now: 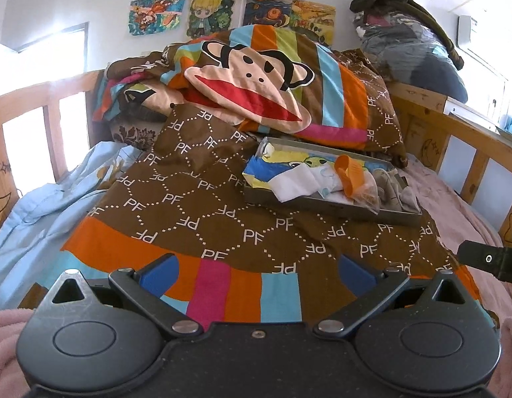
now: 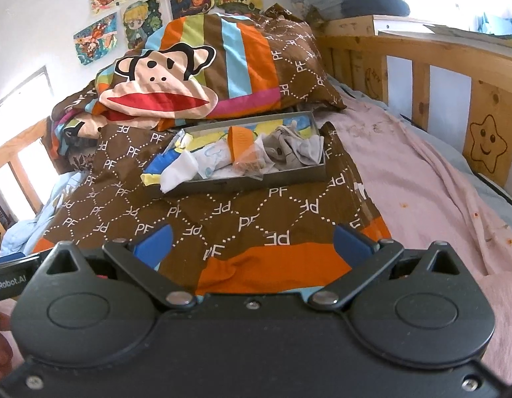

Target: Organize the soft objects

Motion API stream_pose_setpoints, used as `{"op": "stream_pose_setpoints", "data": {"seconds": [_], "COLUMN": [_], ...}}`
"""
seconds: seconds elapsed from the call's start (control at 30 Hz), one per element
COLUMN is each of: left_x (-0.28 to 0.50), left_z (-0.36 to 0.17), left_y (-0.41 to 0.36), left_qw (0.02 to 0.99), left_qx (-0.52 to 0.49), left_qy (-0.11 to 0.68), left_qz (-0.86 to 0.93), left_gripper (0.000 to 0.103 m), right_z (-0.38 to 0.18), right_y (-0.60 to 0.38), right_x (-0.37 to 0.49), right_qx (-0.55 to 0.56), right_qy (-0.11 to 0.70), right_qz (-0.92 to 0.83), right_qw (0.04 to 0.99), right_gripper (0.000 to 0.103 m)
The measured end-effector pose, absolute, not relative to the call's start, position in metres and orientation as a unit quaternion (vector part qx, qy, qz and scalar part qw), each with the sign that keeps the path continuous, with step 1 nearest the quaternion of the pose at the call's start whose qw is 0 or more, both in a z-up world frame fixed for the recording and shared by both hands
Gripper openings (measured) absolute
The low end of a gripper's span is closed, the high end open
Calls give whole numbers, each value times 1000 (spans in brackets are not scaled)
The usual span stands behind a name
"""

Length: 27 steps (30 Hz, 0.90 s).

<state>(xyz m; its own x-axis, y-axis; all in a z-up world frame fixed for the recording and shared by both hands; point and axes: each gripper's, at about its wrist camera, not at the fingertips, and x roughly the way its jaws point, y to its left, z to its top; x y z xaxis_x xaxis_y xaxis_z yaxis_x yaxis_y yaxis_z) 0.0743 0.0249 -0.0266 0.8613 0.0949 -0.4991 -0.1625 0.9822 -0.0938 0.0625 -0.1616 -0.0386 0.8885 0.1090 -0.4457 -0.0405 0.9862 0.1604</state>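
Left wrist view: the left gripper (image 1: 258, 270) hovers with jaws spread wide and empty over the brown quilt (image 1: 189, 205); the grey tray (image 1: 335, 207) of socks (image 1: 299, 182) lies at one o'clock. The right gripper (image 2: 252, 240) is likewise spread and empty, tray at twelve.

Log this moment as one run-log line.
left gripper: open, empty | right gripper: open, empty | grey tray: on brown quilt, holds small cloth items | phase: approach
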Motion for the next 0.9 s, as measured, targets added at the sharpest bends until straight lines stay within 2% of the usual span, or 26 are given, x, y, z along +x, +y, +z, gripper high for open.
{"op": "stream_pose_setpoints", "data": {"seconds": [0.9], "left_x": [76], "left_z": [-30], "left_y": [20], "left_qw": [961], "left_qx": [-58], "left_qy": [260], "left_qz": [66], "left_gripper": [102], "right_z": [-40], "right_y": [-167], "right_x": [70], "right_qx": [58], "right_qy": [237], "right_qz": [52], "right_qw": [968], "right_gripper": [103]}}
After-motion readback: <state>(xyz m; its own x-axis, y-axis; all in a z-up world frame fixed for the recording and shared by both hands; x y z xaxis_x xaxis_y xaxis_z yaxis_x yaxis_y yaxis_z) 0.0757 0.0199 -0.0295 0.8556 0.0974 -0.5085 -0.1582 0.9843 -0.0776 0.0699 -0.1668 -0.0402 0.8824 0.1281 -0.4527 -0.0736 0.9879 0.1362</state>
